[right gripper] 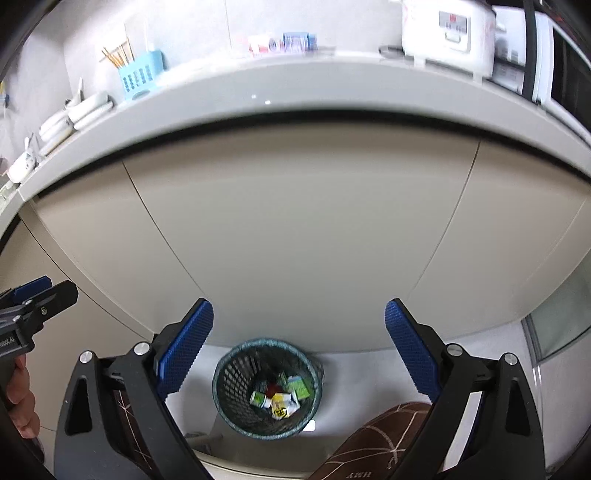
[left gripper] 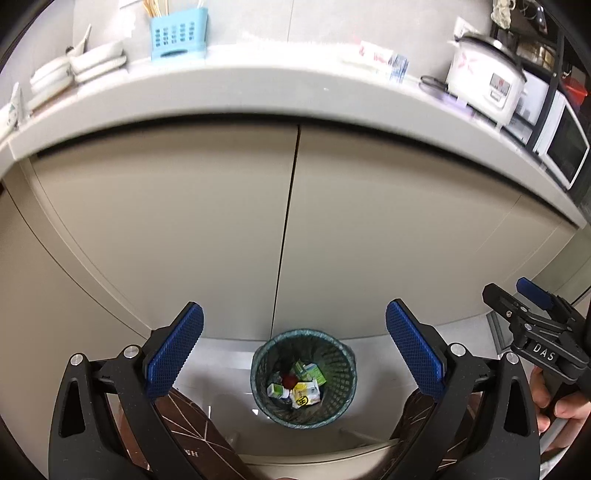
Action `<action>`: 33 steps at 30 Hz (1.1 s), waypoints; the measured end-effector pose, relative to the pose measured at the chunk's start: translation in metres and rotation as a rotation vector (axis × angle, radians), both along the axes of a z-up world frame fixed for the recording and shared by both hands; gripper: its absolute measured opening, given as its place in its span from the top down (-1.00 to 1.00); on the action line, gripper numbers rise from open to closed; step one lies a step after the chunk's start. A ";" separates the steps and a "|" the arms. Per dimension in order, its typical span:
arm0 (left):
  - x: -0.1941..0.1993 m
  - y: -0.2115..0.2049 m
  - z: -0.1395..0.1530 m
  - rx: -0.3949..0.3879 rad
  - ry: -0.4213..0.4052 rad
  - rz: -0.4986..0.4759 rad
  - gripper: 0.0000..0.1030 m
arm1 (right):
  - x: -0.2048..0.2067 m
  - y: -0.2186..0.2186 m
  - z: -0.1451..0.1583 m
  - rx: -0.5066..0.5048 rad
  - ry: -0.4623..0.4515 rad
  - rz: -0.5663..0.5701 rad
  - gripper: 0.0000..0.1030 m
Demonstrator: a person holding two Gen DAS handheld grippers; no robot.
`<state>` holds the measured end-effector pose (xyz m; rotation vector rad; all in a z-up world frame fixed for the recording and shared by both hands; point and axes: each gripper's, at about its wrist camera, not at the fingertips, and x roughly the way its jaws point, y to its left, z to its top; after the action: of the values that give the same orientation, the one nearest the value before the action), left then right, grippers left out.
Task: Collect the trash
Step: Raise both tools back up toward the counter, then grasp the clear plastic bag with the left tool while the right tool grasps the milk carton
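Note:
A dark mesh waste bin [left gripper: 334,345] stands on the floor against the cabinet; it also shows in the right wrist view [right gripper: 231,369]. Inside lie several crumpled cartons and wrappers [left gripper: 301,387], green, white and yellow, also visible from the right wrist [right gripper: 282,397]. My left gripper [left gripper: 295,354] is open and empty, held high above the bin. My right gripper [right gripper: 299,354] is open and empty, also high above it. The right gripper appears at the right edge of the left wrist view [left gripper: 535,314]; the left gripper appears at the left edge of the right wrist view [right gripper: 33,306].
Beige cabinet doors [left gripper: 288,221] fill the front under a grey counter [left gripper: 221,88]. On the counter are a blue utensil holder [left gripper: 177,35], white dishes [left gripper: 96,61], a rice cooker [left gripper: 484,77] and a microwave [left gripper: 561,147]. Brown slippers [right gripper: 373,439] are below.

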<state>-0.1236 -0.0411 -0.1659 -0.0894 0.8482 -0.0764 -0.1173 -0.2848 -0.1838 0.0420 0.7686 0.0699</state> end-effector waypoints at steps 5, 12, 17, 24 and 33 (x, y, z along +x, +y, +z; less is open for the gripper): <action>-0.004 -0.007 0.037 0.008 -0.050 -0.007 -0.89 | -0.002 0.002 0.036 -0.002 -0.047 0.020 -0.76; 0.005 -0.013 0.091 0.000 -0.091 -0.010 -0.89 | 0.007 -0.005 0.082 0.008 -0.091 0.002 -0.83; 0.025 -0.020 0.122 0.004 -0.106 -0.016 -0.89 | 0.024 -0.009 0.118 0.013 -0.106 -0.005 -0.85; 0.073 -0.037 0.148 0.004 -0.092 -0.025 -0.89 | 0.060 -0.008 0.164 0.007 -0.114 0.009 -0.85; 0.138 -0.052 0.153 0.068 -0.075 -0.007 -0.89 | 0.132 -0.008 0.204 0.035 -0.089 -0.047 -0.85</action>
<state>0.0144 -0.0933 -0.0130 -0.0193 0.7754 -0.0570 0.0143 -0.2925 0.0206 0.0892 0.6776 0.0402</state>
